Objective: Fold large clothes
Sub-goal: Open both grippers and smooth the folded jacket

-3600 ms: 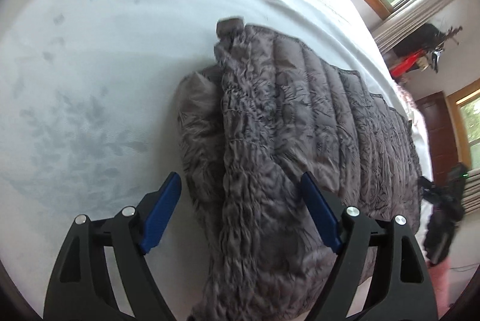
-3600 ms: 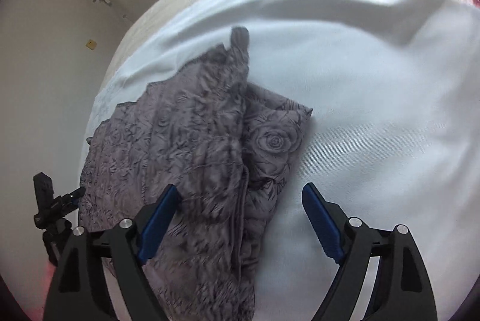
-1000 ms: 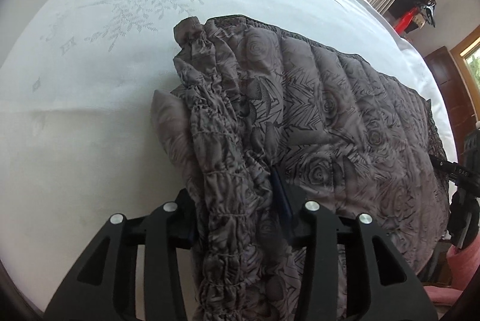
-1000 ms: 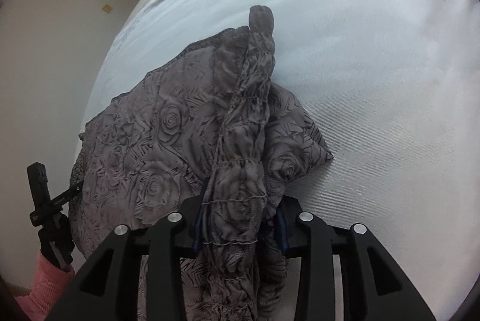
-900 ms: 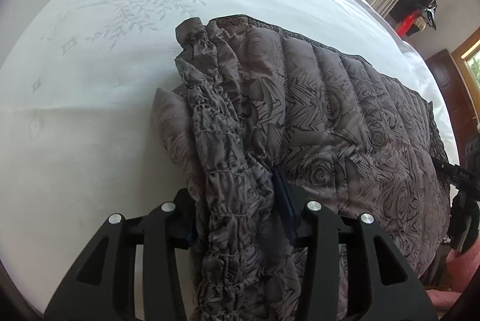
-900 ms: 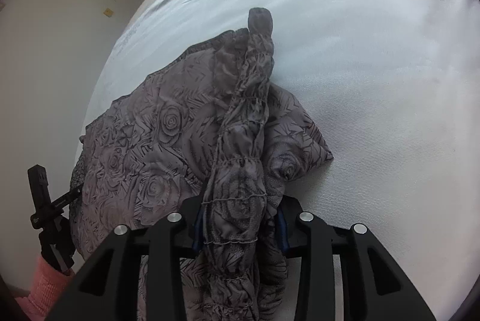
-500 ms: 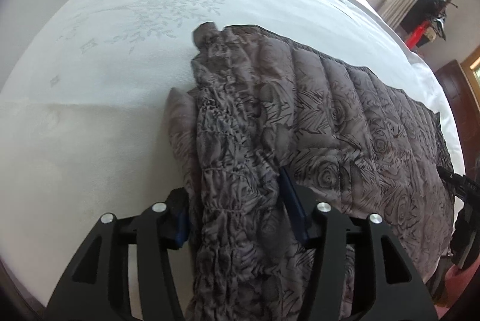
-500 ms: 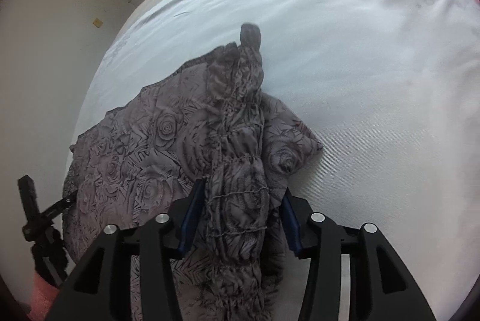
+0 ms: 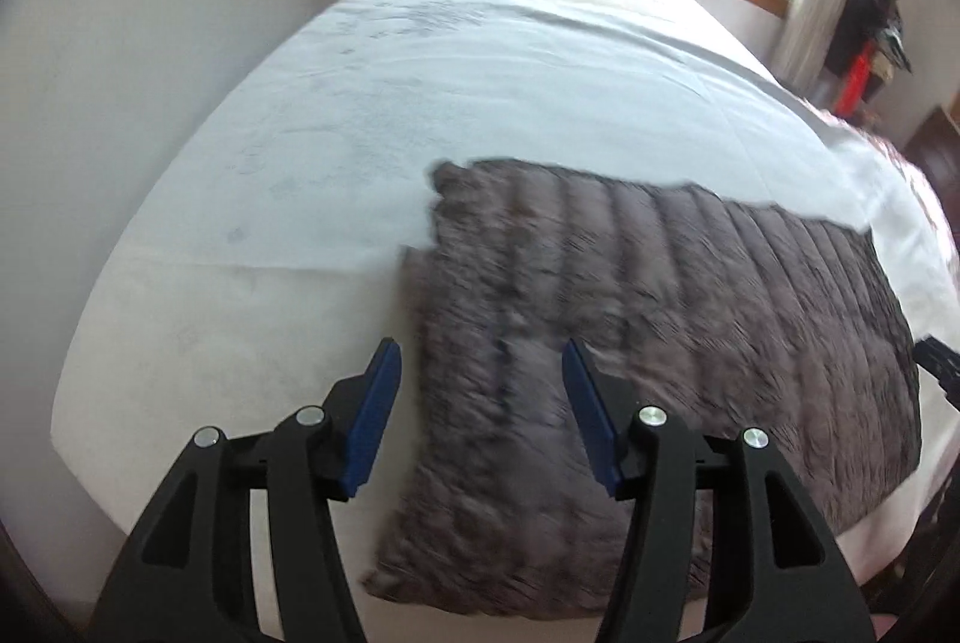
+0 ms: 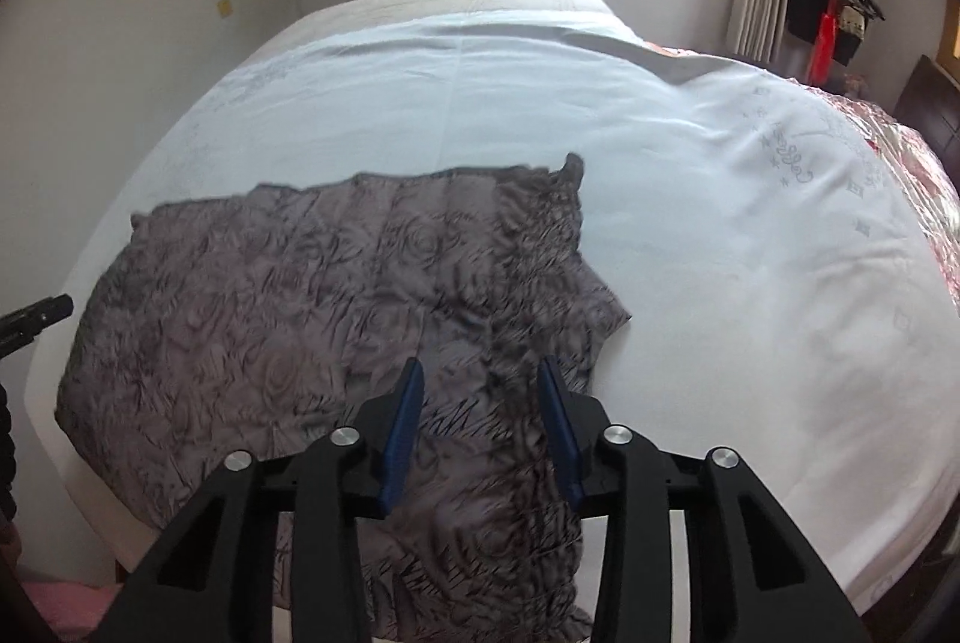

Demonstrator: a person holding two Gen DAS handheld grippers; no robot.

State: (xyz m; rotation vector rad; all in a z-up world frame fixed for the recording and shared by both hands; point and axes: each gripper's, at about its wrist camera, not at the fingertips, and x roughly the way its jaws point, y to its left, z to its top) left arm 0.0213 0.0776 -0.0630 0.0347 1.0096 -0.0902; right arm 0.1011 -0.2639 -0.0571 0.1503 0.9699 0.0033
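The grey quilted jacket (image 10: 312,319), printed with roses and with no readable label, lies flat on the white bedsheet (image 10: 690,223) near its front edge. Left gripper (image 9: 480,391) and right gripper (image 10: 477,403) hover above it, jaws apart, holding nothing.

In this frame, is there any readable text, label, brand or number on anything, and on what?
No readable text in either view.
Grey quilted garment: only a rose print, no visible label or tag.
White bedsheet: embroidered motifs, ornamental, not letters.
Red item hanging by the window: too small to tell whether it has any lettering.
Left claw and right claw: no markings visible.
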